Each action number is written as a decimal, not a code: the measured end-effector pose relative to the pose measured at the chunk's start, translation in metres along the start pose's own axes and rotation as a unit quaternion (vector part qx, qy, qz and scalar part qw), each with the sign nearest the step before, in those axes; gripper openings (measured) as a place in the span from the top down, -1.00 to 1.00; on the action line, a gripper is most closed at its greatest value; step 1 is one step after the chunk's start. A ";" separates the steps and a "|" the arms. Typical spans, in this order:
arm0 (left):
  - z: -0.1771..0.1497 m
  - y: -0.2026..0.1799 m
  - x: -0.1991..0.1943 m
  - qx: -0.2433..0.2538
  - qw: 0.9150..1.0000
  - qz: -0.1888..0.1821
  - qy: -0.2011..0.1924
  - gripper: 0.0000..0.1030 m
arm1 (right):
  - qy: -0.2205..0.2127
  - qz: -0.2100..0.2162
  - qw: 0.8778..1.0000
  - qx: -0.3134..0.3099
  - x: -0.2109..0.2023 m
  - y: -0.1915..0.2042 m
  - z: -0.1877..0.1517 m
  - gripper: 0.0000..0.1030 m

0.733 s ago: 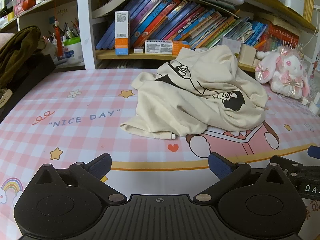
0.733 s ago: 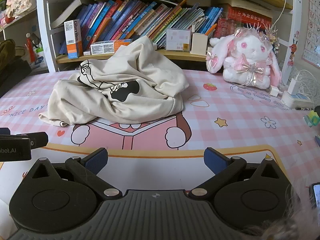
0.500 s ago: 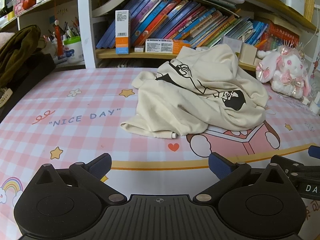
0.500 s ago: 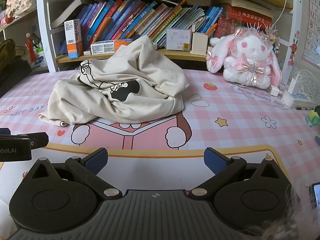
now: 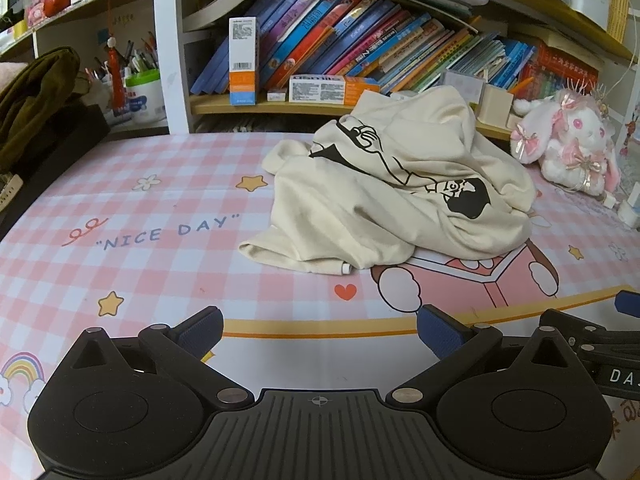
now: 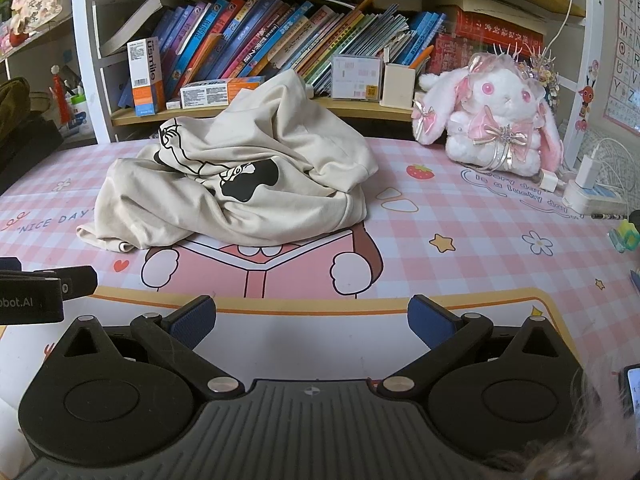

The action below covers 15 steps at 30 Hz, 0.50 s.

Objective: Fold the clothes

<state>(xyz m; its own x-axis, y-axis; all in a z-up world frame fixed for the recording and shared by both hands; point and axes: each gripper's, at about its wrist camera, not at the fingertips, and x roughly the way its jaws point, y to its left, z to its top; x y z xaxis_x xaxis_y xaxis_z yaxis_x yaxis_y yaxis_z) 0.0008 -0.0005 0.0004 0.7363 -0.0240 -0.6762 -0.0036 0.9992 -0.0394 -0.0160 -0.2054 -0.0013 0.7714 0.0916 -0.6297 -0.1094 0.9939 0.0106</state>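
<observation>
While both claws, left claw [image 5: 320,330] and right claw [image 6: 312,320], gape wide and empty, the crumpled sweatshirt [image 5: 396,196] lies mid-counter [image 5: 120,208]: soft, light, floppy; best pinched at its near hem.

Pink checked table mat [image 5: 132,272]: crumpled cream sweatshirt [image 5: 392,200] mid-back, plush rabbit [image 6: 492,116] and charger [image 6: 588,188] right.

Sweatshirt [image 5: 384,200] underside: hidden — crumpled in a heap, sleeves not told apart.
Olive garment [image 5: 36,92]: cut by the picture's left edge.
Phone [image 6: 632,392]: only a sliver at the right edge.
Book spines [image 6: 256,44]: titles too small — unreadable.
</observation>
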 end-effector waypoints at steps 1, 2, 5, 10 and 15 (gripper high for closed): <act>0.000 0.000 0.000 0.000 1.000 0.000 0.000 -1.00 | 0.000 0.000 1.000 0.000 0.000 0.000 0.000 -1.00; 0.000 0.000 0.000 0.000 1.000 0.000 0.000 -1.00 | 0.000 0.000 1.000 0.000 0.000 0.000 0.000 -1.00; 0.000 0.001 0.000 -0.001 1.000 0.000 0.000 -1.00 | 0.000 0.000 1.000 0.000 0.000 0.000 0.001 -1.00; 0.001 0.000 0.000 -0.001 1.000 0.000 0.000 -1.00 | 0.000 0.000 1.000 0.000 0.001 0.001 -0.001 -1.00; 0.000 0.001 0.000 -0.001 1.000 0.000 0.000 -1.00 | 0.000 0.000 1.000 0.000 0.001 0.001 0.000 -1.00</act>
<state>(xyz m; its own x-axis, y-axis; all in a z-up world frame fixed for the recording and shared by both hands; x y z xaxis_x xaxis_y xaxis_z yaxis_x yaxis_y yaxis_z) 0.0008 0.0003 0.0008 0.7367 -0.0231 -0.6758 -0.0055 0.9992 -0.0401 -0.0153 -0.2047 -0.0019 0.7711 0.0920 -0.6300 -0.1098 0.9939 0.0108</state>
